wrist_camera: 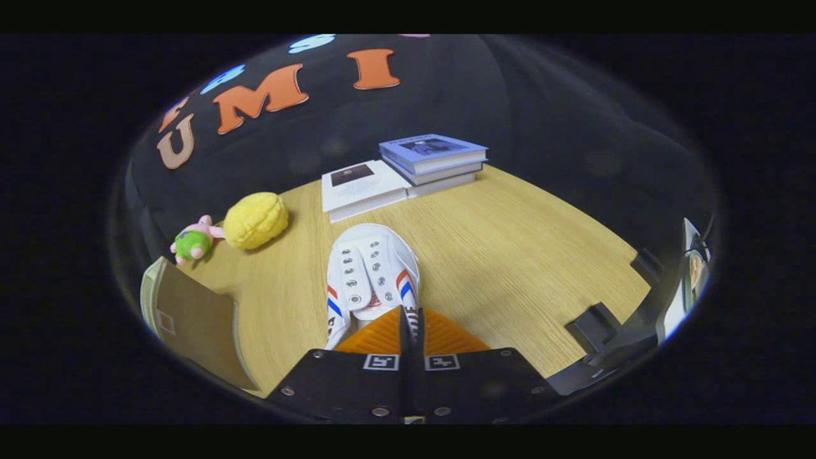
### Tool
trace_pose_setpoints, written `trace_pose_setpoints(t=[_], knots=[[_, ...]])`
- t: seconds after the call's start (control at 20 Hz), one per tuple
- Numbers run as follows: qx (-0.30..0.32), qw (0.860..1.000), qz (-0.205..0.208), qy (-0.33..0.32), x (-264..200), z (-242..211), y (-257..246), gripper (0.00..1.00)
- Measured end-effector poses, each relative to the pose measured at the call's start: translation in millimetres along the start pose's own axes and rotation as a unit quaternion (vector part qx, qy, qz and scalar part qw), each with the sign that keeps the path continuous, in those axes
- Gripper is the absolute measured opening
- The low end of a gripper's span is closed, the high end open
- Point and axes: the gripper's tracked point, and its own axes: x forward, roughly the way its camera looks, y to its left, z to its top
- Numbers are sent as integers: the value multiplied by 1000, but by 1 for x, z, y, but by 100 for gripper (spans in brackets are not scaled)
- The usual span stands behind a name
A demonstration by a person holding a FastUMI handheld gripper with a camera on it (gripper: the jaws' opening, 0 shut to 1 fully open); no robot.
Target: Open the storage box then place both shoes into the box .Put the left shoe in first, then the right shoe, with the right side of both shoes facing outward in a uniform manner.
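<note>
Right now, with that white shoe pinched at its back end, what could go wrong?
1. The hand-held gripper seems to pinch only the thin heel edge of the shoe, so the toe may sag or slip out when lifted.
2. The yellow plush and books lie just beyond the shoe; a forward swing could knock them.
3. The cardboard box flap stands close beside the shoe and could catch it.

A light wood-grain table [510, 255] is backed by the booth's black cloth wall [510, 108], with stacked books [433, 156], a yellow plush [255, 220] and a small green-and-pink toy [193, 242] set along its far edge.
</note>
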Motion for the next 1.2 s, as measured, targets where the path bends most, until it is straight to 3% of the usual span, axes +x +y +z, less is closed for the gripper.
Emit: trace_pose_setpoints(t=[0.25, 0.55, 1.0, 1.2], knots=[[-4, 999, 38, -36, -43, 41, 55, 0], [3, 995, 91, -46, -84, 54, 128, 0], [-22, 983, 180, -33, -127, 18, 242, 0], [-52, 980, 188, -24, -130, -19, 264, 0]])
